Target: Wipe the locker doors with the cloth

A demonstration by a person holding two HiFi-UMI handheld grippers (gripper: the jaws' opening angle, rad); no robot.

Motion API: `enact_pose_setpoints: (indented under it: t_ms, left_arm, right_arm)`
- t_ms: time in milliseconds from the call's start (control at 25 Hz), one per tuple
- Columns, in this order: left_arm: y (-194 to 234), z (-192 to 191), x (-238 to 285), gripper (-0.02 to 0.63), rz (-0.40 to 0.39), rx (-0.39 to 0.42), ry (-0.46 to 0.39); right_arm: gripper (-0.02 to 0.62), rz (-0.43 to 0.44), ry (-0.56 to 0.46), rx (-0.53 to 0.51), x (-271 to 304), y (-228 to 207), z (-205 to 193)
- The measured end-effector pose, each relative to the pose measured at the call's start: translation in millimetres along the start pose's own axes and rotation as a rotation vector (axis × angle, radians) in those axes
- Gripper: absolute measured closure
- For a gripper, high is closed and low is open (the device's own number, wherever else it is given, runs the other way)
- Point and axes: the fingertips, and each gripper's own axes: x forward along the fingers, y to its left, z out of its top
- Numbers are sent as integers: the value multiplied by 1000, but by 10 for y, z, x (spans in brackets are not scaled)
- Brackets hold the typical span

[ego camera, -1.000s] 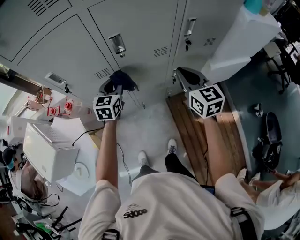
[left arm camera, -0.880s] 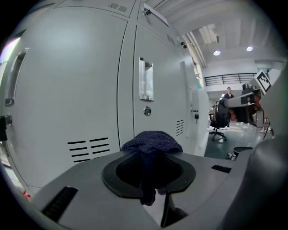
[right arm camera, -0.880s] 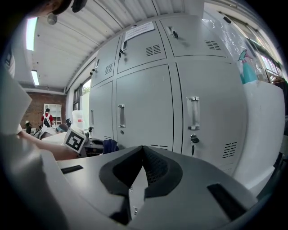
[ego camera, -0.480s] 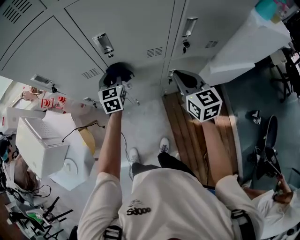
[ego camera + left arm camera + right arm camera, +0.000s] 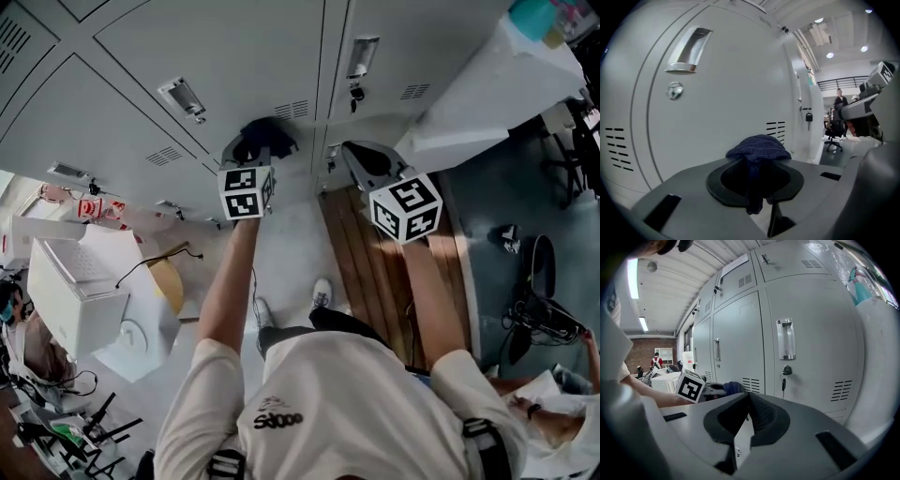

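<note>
Left hand-held gripper (image 5: 757,176) clamped on dark cloth (image 5: 758,146). Locker door (image 5: 726,84) straight ahead; cloth probably touching it, just beside vent slots (image 5: 776,129). Right hand-held gripper (image 5: 747,404): jaws together, nothing held.

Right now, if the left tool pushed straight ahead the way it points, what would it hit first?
The grey locker door, most likely. The left tool grips a dark blue cloth that sticks out ahead, so the cloth would touch first. Depth is unclear.

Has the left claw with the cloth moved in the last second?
Yes. The left claw slid the cloth rightward along the door, from under the handle toward the vent slots.
</note>
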Motion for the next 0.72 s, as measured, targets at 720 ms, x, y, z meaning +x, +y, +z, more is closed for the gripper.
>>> enact_pose_setpoints:
  t_ms: [720]
  left_arm:
    - [-813, 1038, 256, 517, -187, 41, -156]
  right_arm:
    - [588, -73, -69, -16, -435, -387, 216]
